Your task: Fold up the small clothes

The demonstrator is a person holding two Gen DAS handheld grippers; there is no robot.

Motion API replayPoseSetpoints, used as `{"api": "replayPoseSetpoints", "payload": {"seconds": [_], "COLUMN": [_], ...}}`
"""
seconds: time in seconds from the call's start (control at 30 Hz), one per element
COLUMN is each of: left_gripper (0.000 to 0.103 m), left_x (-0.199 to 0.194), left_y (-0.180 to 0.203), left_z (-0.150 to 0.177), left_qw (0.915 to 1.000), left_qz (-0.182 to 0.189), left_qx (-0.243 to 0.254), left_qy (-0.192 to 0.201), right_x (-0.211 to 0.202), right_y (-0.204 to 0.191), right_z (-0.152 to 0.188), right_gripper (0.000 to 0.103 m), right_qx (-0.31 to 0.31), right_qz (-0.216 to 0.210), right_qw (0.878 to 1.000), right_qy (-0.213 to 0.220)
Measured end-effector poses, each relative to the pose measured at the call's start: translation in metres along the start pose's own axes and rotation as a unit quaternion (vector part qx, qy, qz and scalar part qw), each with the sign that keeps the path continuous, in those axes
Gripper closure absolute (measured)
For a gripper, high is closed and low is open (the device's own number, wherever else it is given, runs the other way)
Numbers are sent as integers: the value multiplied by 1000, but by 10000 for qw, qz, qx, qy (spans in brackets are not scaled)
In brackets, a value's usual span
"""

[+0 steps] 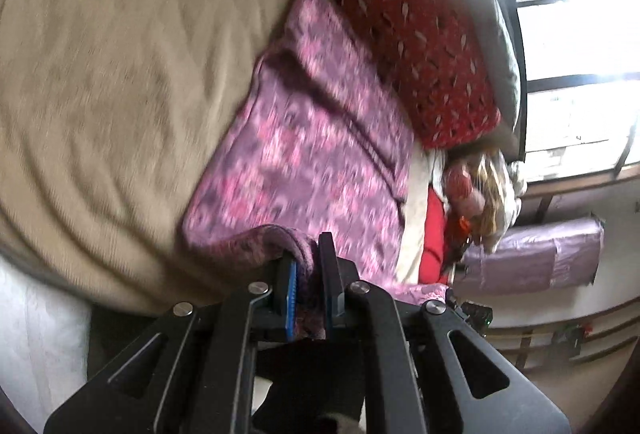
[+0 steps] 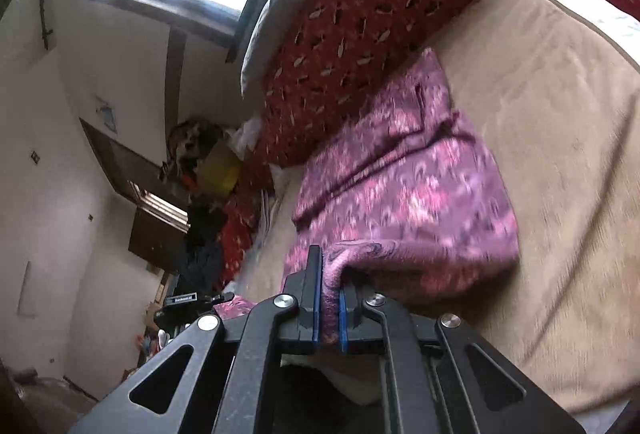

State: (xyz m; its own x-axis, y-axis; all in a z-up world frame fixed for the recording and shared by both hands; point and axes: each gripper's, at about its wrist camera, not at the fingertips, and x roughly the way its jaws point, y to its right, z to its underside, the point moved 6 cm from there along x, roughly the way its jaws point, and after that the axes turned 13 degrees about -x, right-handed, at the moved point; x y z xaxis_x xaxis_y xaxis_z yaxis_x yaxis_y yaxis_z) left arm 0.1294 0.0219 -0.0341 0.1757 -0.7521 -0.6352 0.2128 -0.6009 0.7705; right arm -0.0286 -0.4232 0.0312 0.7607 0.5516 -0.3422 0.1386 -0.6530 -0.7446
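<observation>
Left gripper (image 1: 307, 276) and right gripper (image 2: 329, 290) each pinch a near-edge corner of the pink floral garment (image 1: 312, 138), which lies on the beige bed cover (image 1: 120, 74). Beyond the garment sits the red pillow (image 2: 360, 34). Best carry both corners level toward the pillow-side edge, keeping the fold square.

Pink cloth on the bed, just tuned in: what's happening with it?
Both grippers are clamped on the pink patterned garment. The left gripper and right gripper each pinch a bunched edge nearest the cameras. The rest of it lies on the beige bedcover, against a red patterned pillow. Both views are motion-blurred.
</observation>
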Motion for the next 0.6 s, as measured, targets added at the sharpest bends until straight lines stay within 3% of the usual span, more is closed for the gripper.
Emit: {"api": "replayPoseSetpoints", "payload": {"seconds": [0.33, 0.6], "left_gripper": [96, 96], "left_x": [27, 88], "left_y": [35, 66], "left_z": [-83, -175], "left_qw": [9986, 9966], "left_qz": [65, -110], "left_qx": [-264, -485], "left_qy": [464, 651], "right_x": [52, 109], "right_y": [40, 96], "right_z": [-74, -141], "right_gripper": [97, 97], "right_qx": [111, 435], "right_qz": [-11, 108], "right_qw": [9998, 9982], "right_qy": [142, 396]}}
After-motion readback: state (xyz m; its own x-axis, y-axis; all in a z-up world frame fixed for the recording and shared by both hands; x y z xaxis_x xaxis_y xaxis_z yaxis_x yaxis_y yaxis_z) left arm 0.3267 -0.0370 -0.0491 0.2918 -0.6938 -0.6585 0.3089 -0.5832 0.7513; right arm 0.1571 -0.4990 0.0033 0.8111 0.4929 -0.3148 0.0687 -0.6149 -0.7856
